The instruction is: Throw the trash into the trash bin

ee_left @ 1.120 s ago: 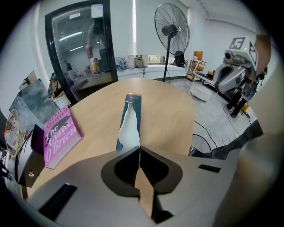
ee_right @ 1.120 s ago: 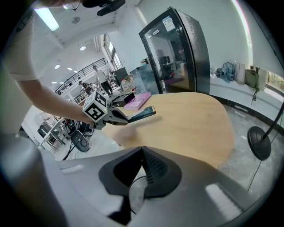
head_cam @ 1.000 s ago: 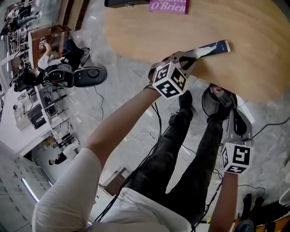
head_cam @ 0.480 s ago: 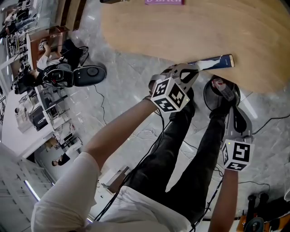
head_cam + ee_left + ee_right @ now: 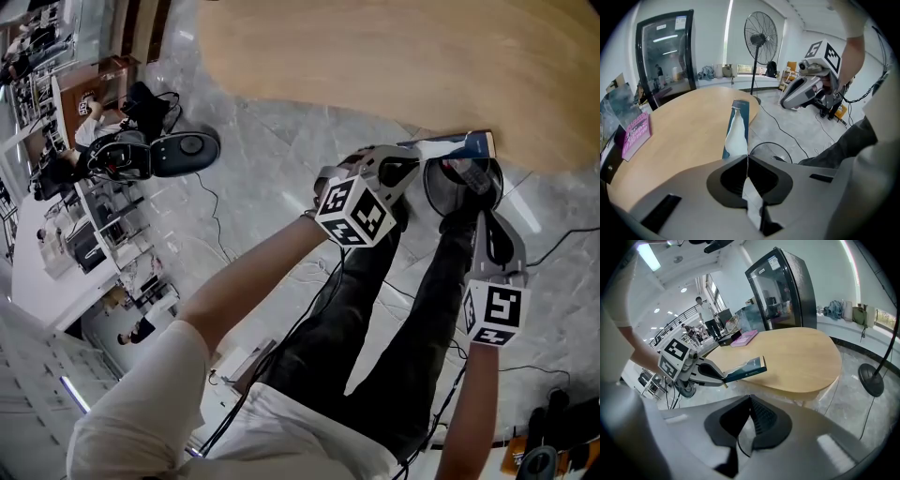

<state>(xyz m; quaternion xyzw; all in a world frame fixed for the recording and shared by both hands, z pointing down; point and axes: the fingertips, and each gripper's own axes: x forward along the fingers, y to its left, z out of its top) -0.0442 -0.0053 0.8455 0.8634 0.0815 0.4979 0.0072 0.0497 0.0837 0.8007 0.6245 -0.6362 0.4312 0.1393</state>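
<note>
Left gripper (image 5: 747, 157), one: jaws pressed together on the near end of a flat box (image 5: 738, 129), blue with a white face, which sticks straight out ahead of the tips and is clear of the tabletop. Right gripper (image 5: 750, 398), one: jaws closed on each other, nothing between them; held lower and nearer the person's legs, pointing towards the bin and the box. Marker cubes, two, one on each gripper. Flat box, one, the only item gripped; in the head view it lies across the far rim of the trash bin (image 5: 431, 187), at the edge of the table, and whether it hangs squarely over the opening cannot be told. Trash bin, one: round, black, standing on the floor just beside the table edge and close to the person's feet. One small whitish item with a red patch (image 5: 466, 172) lies in it; its kind cannot be made out. Table (image 5: 375, 56), one: pale wood, rounded outline. Pink book (image 5: 637, 133), one, at the table's far side, well apart from the box. Standing fan (image 5: 761, 32), one, on the floor beyond the table. Glass-fronted black cabinet (image 5: 783, 287), one, behind the table.
</note>
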